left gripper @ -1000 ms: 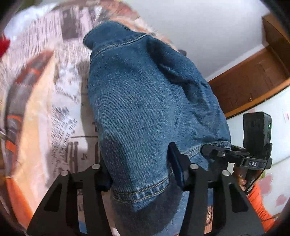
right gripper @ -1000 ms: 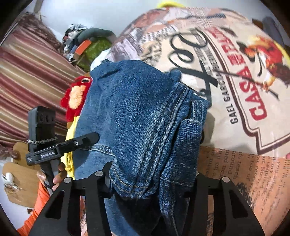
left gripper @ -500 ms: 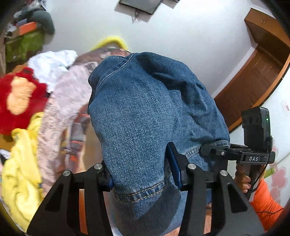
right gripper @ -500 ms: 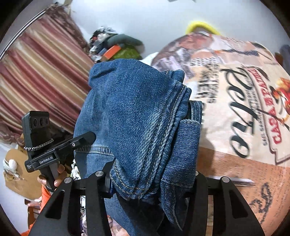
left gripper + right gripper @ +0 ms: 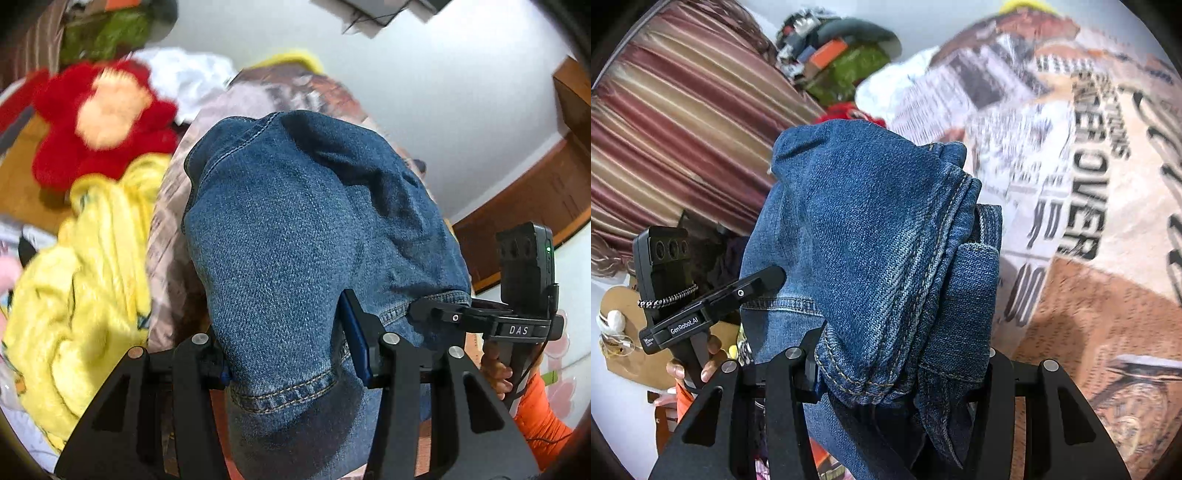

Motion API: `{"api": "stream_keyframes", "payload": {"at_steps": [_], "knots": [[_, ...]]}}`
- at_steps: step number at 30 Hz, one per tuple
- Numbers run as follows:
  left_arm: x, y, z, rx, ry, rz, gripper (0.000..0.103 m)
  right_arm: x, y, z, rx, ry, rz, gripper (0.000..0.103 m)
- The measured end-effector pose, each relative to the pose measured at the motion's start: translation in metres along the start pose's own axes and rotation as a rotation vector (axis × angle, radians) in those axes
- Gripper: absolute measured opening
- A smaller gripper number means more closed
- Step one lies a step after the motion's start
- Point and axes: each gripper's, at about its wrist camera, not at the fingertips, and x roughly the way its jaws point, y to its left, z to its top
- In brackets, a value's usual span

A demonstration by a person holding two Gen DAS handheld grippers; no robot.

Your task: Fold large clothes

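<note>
Both my left tongs [image 5: 291, 354] and right tongs [image 5: 897, 365] are clamped on thick hem folds of the heavy, floppy blue jeans [image 5: 314, 236], bunched above the printed bedspread [image 5: 1089, 184].

A pair of blue denim jeans [image 5: 314, 251] is seen bunched into thick folds, with tan stitching along the hems and seams. The fabric is draped forward in a rounded hump, and several stacked layers [image 5: 886, 266] are gathered at one edge.
</note>
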Motion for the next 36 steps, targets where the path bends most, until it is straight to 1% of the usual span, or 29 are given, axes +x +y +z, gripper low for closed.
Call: {"api": "stream_keyframes", "payload": {"at_steps": [4, 6, 8, 10, 12, 13, 14, 15, 17, 19, 21, 23, 25, 26, 29, 30, 32, 34, 36], "knots": [[0.037, 0.029, -0.006, -0.031, 0.067, 0.018, 0.048, 0.04, -0.017, -0.001, 0.03, 0.064, -0.022, 0.047], [0.051, 0.037, -0.008, -0.041, 0.08, 0.026, 0.048, 0.057, -0.027, 0.0, 0.035, 0.088, -0.037, 0.048], [0.06, 0.043, -0.005, -0.03, 0.07, 0.037, 0.049, 0.066, -0.033, 0.004, 0.03, 0.095, -0.041, 0.048], [0.067, 0.046, -0.004, -0.045, 0.064, 0.038, 0.052, 0.073, -0.042, 0.01, 0.038, 0.109, -0.039, 0.049], [0.077, 0.052, -0.004, -0.031, 0.063, 0.048, 0.056, 0.08, -0.052, 0.014, 0.039, 0.123, -0.033, 0.052], [0.081, 0.053, -0.006, -0.023, 0.062, 0.059, 0.061, 0.083, -0.057, 0.015, 0.037, 0.128, -0.03, 0.052], [0.082, 0.054, -0.006, -0.02, 0.06, 0.063, 0.066, 0.086, -0.059, 0.017, 0.039, 0.13, -0.028, 0.055], [0.082, 0.054, -0.008, -0.02, 0.055, 0.07, 0.067, 0.087, -0.063, 0.017, 0.045, 0.132, -0.026, 0.057], [0.077, 0.052, -0.011, -0.02, 0.046, 0.081, 0.068, 0.085, -0.065, 0.014, 0.046, 0.129, -0.025, 0.058], [0.072, 0.048, -0.012, 0.0, 0.039, 0.115, 0.067, 0.076, -0.06, 0.011, 0.038, 0.124, -0.054, 0.059], [0.065, 0.04, -0.01, 0.052, 0.022, 0.172, 0.067, 0.063, -0.05, 0.009, -0.007, 0.108, -0.111, 0.059], [0.054, 0.032, -0.011, 0.099, -0.003, 0.221, 0.067, 0.048, -0.039, 0.008, -0.079, 0.083, -0.177, 0.059], [0.038, 0.023, -0.011, 0.141, -0.045, 0.26, 0.067, 0.031, -0.025, 0.006, -0.159, 0.046, -0.246, 0.059], [0.031, 0.018, -0.01, 0.161, -0.07, 0.276, 0.067, 0.024, -0.02, 0.005, -0.189, 0.03, -0.266, 0.059], [0.014, 0.006, -0.008, 0.217, -0.134, 0.311, 0.067, 0.003, 0.0, 0.004, -0.276, -0.06, -0.345, 0.06], [0.011, 0.002, -0.006, 0.233, -0.151, 0.323, 0.068, -0.002, 0.007, 0.004, -0.301, -0.093, -0.356, 0.06], [0.013, -0.001, 0.001, 0.255, -0.161, 0.342, 0.068, -0.007, 0.019, 0.007, -0.33, -0.137, -0.347, 0.06], [0.022, 0.0, 0.01, 0.261, -0.144, 0.36, 0.068, -0.002, 0.027, 0.013, -0.343, -0.149, -0.331, 0.06], [0.035, 0.003, 0.018, 0.255, -0.118, 0.356, 0.068, 0.008, 0.029, 0.019, -0.343, -0.15, -0.329, 0.06]]}}
